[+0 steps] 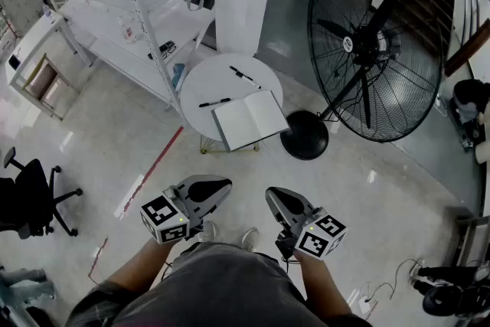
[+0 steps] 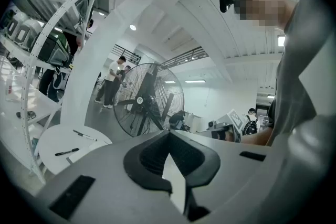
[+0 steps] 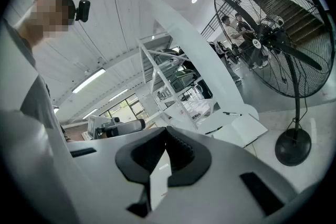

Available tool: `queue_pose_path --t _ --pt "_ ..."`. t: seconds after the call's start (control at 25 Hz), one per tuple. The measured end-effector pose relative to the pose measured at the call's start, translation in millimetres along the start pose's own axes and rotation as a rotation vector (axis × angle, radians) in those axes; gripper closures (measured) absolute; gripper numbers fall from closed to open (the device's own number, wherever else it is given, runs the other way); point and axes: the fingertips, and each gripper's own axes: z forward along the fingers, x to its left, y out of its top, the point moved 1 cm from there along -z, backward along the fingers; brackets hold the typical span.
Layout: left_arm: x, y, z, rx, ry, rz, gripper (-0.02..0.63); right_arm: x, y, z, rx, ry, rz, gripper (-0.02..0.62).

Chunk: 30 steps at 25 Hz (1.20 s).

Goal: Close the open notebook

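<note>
The open notebook [image 1: 250, 119] lies with its blank white pages up on the near right part of a small round white table [image 1: 197, 80]. It also shows in the right gripper view as the notebook [image 3: 242, 130], far ahead. Both grippers are held low, close to the person's body and well short of the table. My left gripper [image 1: 220, 185] has its jaws together with nothing between them, as the left gripper [image 2: 168, 134] shows in its own view. My right gripper [image 1: 272, 195] is shut and empty too, seen again as the right gripper [image 3: 167, 129].
Two black pens [image 1: 215, 102] [image 1: 245, 76] lie on the table beyond the notebook. A big black floor fan [image 1: 375, 42] stands right of the table, its round base [image 1: 304, 135] beside the notebook's corner. White shelving [image 1: 130, 19] stands behind on the left, and an office chair [image 1: 31, 199] at far left.
</note>
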Motion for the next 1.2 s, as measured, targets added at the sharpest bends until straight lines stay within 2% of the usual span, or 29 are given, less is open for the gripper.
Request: queue_pose_path --t 0.56,1.2 --pt "-12 -7 5 0.009 0.011 -0.007 0.592 -3 -5 -12 -0.007 0.011 0.03 0.574" --pt "-65 -24 42 0.011 0.044 0.017 0.592 -28 -9 -71 -0.006 0.053 0.028 0.574"
